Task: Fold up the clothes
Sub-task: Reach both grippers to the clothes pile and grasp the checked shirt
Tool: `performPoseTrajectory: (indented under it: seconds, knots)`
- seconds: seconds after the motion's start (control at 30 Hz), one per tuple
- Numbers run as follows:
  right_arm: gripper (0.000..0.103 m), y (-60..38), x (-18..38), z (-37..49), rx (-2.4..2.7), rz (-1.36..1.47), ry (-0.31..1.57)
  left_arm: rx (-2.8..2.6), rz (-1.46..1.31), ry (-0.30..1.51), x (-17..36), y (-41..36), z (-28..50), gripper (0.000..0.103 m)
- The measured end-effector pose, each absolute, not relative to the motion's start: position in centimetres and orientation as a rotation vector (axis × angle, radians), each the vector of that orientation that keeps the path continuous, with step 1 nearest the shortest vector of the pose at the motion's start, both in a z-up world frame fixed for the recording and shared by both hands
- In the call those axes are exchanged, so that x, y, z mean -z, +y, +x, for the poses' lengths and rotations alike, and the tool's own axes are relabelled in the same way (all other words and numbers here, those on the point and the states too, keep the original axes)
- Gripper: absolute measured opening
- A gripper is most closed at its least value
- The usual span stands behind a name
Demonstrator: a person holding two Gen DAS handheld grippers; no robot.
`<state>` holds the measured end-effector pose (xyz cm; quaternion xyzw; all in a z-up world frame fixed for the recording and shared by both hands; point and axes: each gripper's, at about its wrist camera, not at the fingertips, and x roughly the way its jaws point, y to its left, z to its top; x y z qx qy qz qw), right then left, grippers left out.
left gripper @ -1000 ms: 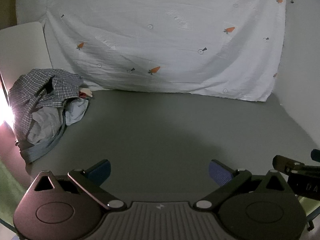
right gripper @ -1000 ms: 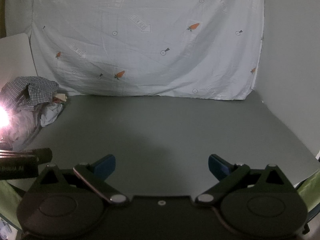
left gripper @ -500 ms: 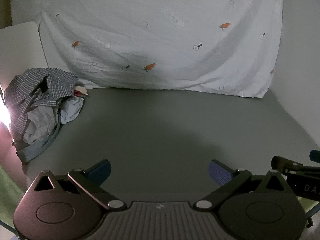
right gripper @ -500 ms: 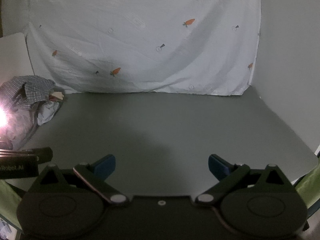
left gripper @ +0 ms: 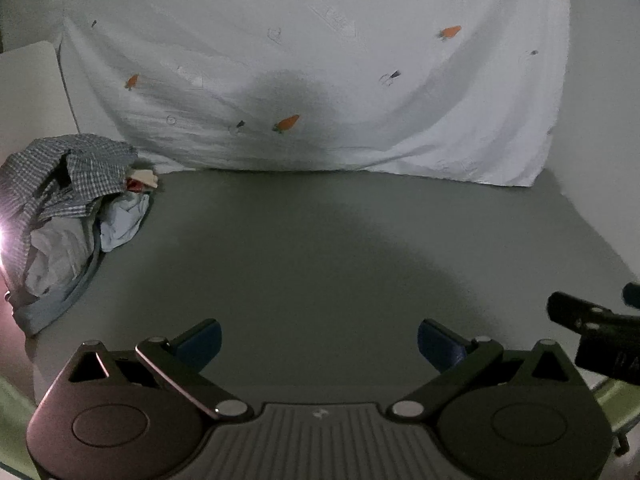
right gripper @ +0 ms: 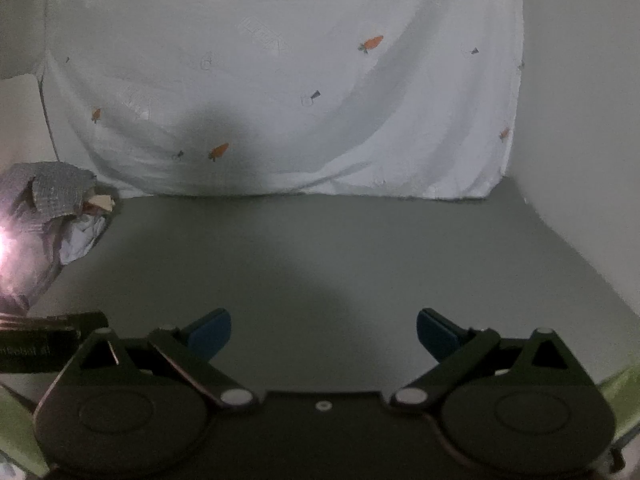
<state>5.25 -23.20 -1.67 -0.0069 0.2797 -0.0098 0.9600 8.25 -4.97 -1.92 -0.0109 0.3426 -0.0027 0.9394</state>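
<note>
A heap of clothes (left gripper: 68, 216) lies at the far left of the grey table (left gripper: 320, 240): a blue-and-white checked shirt on top, pale blue garments under it. It also shows in the right wrist view (right gripper: 56, 216). My left gripper (left gripper: 318, 342) is open and empty over the table's near edge. My right gripper (right gripper: 324, 334) is open and empty too, beside it; part of it shows in the left wrist view (left gripper: 596, 328).
A white sheet with small carrot prints (left gripper: 320, 72) hangs behind the table. A white panel (left gripper: 28, 96) stands at the back left. A bright light glares at the left edge (left gripper: 3, 236). A plain wall (right gripper: 580, 120) bounds the right side.
Both grippers have moved forward over the table toward the sheet. A shadow now falls on the sheet's lower part. Both stay open.
</note>
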Motion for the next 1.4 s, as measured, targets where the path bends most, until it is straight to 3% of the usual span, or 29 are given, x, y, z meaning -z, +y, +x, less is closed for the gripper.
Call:
performPoseTrajectory:
  seconds: [0.17, 0.5, 0.67, 0.9, 1.07, 1.17, 1.23, 1.4]
  knots:
    - [0.1, -22.0, 2.3, 8.5, -0.008, -0.249, 0.417, 0.006, -0.041, 0.77, 2.6, -5.9, 13.2, 0.103]
    - [0.089, -23.3, 5.0, 19.2, -0.151, -0.244, 0.485, -0.134, -0.098, 0.905, 3.8, -3.6, 22.0, 0.1]
    - [0.087, -22.0, 6.5, 22.8, -0.195, -0.295, 0.504, -0.206, -0.144, 0.937, 3.9, 0.5, 23.1, 0.083]
    - [0.076, -15.6, 7.7, 26.4, -0.263, -0.38, 0.504, -0.348, -0.19, 0.872, 3.4, 9.4, 25.2, 0.08]
    - [0.063, -7.5, 8.1, 28.3, -0.296, -0.426, 0.494, -0.404, -0.221, 0.802, 2.7, 17.7, 27.8, 0.08]
    - [0.044, -2.0, 8.4, 29.4, -0.345, -0.454, 0.448, -0.437, -0.302, 0.725, 2.4, 23.3, 28.8, 0.08]
    - [0.023, 2.8, 9.1, 30.6, -0.395, -0.516, 0.425, -0.446, -0.35, 0.692, 2.6, 27.2, 29.9, 0.08]
    - [0.021, 13.4, 10.6, 34.0, -0.489, -0.602, 0.376, -0.389, -0.422, 0.592, 3.2, 35.3, 33.2, 0.082]
